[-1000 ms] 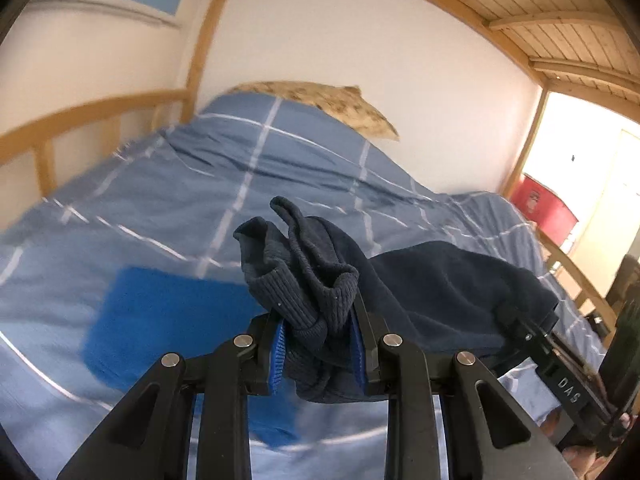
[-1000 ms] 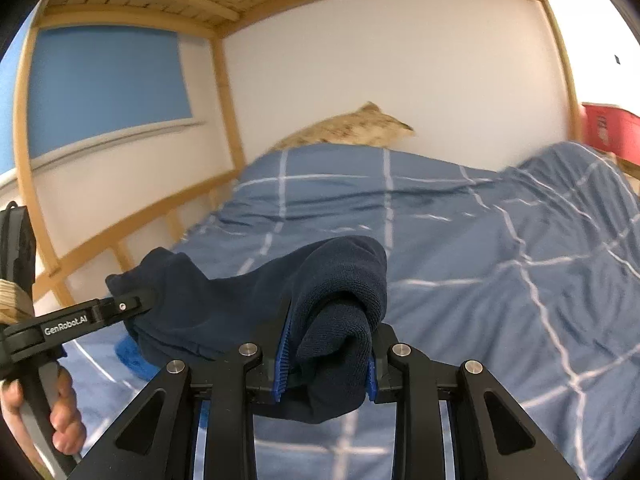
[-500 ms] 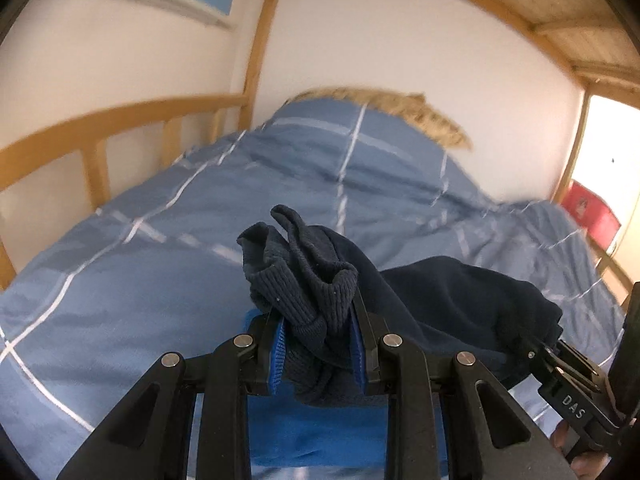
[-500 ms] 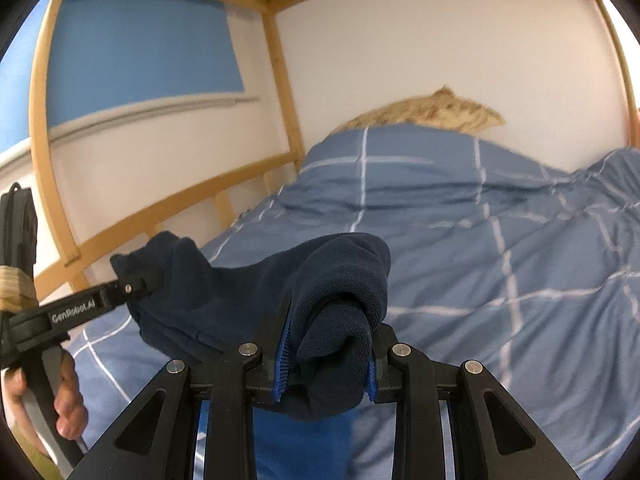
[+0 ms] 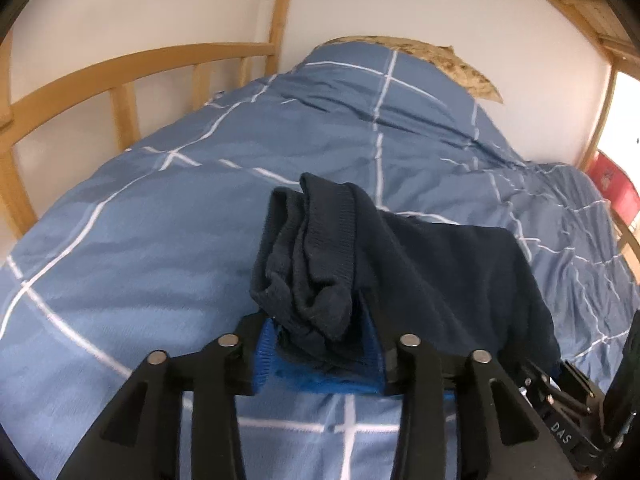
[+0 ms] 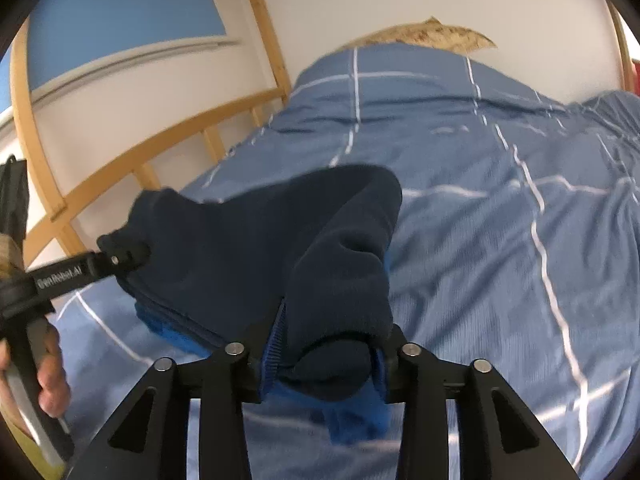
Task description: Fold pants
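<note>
The dark navy pants [image 5: 440, 264] hang stretched between my two grippers, just above the blue checked bedspread [image 5: 160, 208]. My left gripper [image 5: 320, 344] is shut on a bunched ribbed edge of the pants. My right gripper [image 6: 324, 356] is shut on the other bunched end of the pants [image 6: 256, 248]. In the right wrist view the left gripper [image 6: 120, 256] shows at the left, clamped on the far corner. A bright blue cloth [image 6: 352, 420] lies on the bed right under the pants, mostly hidden.
A wooden bed rail [image 5: 120, 68] runs along the left by the white wall. A patterned pillow [image 5: 440, 60] lies at the head of the bed. A red box [image 5: 612, 184] stands past the bed's right side. Wooden slats are overhead.
Both grippers have tilted down and moved lower toward the bed with the pants still clamped. The blue cloth has slid from the left to under the pants.
</note>
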Motion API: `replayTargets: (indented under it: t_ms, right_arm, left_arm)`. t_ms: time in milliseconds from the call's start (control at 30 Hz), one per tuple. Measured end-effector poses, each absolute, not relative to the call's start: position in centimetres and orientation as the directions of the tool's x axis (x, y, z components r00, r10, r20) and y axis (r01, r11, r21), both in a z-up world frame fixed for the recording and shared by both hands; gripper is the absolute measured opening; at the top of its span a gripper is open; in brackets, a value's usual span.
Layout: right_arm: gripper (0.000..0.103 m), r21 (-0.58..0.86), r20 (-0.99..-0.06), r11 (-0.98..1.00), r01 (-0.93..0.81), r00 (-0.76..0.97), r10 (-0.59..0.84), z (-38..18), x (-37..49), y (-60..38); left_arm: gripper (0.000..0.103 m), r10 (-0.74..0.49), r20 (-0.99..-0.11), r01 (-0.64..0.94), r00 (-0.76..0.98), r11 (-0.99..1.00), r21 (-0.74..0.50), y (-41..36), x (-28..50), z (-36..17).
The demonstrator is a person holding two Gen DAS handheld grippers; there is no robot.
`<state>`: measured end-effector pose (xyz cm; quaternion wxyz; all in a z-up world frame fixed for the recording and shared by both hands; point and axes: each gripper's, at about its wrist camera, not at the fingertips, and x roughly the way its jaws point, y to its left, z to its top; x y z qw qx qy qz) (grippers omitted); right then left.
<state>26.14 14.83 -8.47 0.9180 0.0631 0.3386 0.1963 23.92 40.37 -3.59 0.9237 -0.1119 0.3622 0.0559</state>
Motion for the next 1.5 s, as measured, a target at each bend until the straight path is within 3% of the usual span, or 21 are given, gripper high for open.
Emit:
replayTargets:
  t_ms: [133,333,500,567,633,800,1033,1500]
  right_arm:
    - [0.061,0.262,-0.633,0.930,-0.259,0.681,0.368,-8.8,25.4,14.3]
    - [0.073,0.193,-0.654,0.969,-0.156,0.715,0.246,-7.5,24.5,13.4]
    - [0.073,0.128,-0.619,0.986,-0.102,0.769,0.160,-5.7,23.8,12.2]
    - [0.079,0.121,-0.591,0.985,-0.120,0.789,0.168,-4.7,23.0,11.3]
    - [0.087,0.096,-0.566,0.987,-0.132,0.808,0.163,-3.4,22.1,10.1]
    - [0.095,0.058,-0.515,0.980,-0.190,0.835,0.193,-0.4,19.6,7.5]
    - [0.100,-0.119,-0.429,0.960,-0.253,0.885,0.180,2.4,13.2,3.0]
    - [0.100,0.001,-0.418,0.980,-0.199,0.890,0.181,3.8,5.2,-5.8]
  left_arm:
    - [0.064,0.078,-0.707,-0.242,0.703,0.961,-0.136,40.8,23.0,-3.6]
    - [0.065,0.163,-0.698,-0.301,0.698,0.950,-0.080,40.9,21.6,-2.3]
    - [0.068,0.267,-0.618,-0.312,0.739,0.949,0.037,38.9,19.1,0.4]
    - [0.070,0.287,-0.587,-0.301,0.757,0.950,0.076,37.4,17.8,1.6]
    - [0.084,0.293,-0.543,-0.289,0.787,0.953,0.095,35.7,16.3,3.0]
    - [0.101,0.297,-0.454,-0.262,0.840,0.955,0.139,30.3,12.7,5.2]
    - [0.103,0.198,-0.468,-0.180,0.861,0.980,0.084,23.8,8.7,5.9]
    - [0.103,0.131,-0.508,-0.160,0.851,0.987,-0.013,16.4,2.0,4.9]
